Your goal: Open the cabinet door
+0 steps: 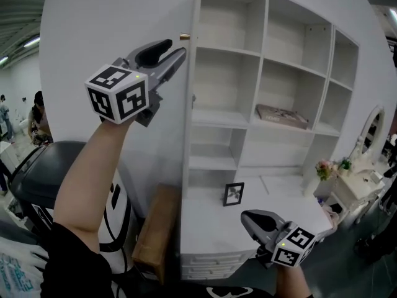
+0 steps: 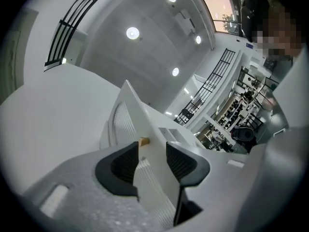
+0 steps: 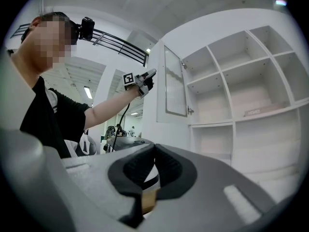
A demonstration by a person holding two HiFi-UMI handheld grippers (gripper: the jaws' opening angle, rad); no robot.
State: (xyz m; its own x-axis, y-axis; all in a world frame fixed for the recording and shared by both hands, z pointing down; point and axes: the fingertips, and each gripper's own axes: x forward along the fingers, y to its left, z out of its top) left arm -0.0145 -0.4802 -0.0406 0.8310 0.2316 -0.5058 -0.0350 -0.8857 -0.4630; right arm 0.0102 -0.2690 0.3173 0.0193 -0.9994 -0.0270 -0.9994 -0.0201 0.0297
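The cabinet door [image 3: 175, 83] is white: a tall, narrow frame around a ribbed, translucent-looking panel. 1 small brass knob [image 1: 185, 36] sticks out from its outer face near the free edge. The door hangs at the upper left column of the white cabinet [image 1: 265, 61]. It stands upright and swung wide open, roughly square to the cabinet front, so the head view shows it edge-on. The 2 upper compartments behind it are uncovered.

The open cabinet door [image 1: 111, 17] walls off the left side. The shelves [image 1: 226, 51] stand clear except one holding a flat box [image 1: 282, 115]. A picture frame [image 1: 233, 194] occupies the tabletop [image 1: 211, 234].
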